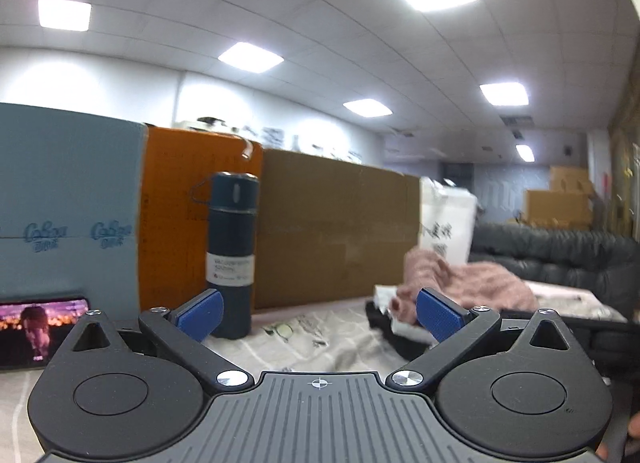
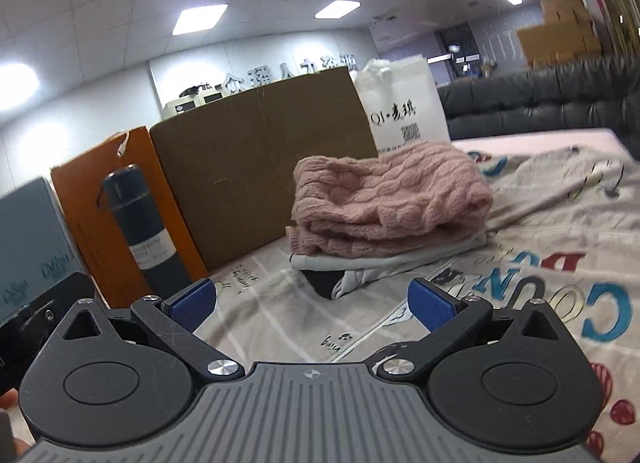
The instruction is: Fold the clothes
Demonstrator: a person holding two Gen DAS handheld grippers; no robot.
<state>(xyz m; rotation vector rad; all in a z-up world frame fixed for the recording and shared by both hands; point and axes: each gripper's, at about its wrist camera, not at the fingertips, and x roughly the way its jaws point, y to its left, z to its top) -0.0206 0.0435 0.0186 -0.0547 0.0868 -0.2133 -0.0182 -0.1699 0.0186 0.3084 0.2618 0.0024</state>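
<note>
A folded pink cable-knit sweater [image 2: 390,199] lies on top of a stack of folded clothes, with a grey-white garment [image 2: 384,261] and a dark one under it. The stack rests on a printed cloth-covered table [image 2: 540,283]. My right gripper [image 2: 312,309] is open and empty, a short way in front of the stack. My left gripper [image 1: 318,317] is open and empty, held above the table; the pink sweater [image 1: 468,283] shows blurred to its right, above white and black garments.
A dark blue flask [image 1: 231,255] stands at the back left, also in the right wrist view [image 2: 148,231]. Behind it stand cardboard panels [image 2: 260,167], an orange box [image 1: 188,215], a blue box [image 1: 68,203], a white bag [image 2: 404,107]. A phone [image 1: 40,331] plays video. A black sofa [image 2: 560,103] lies beyond.
</note>
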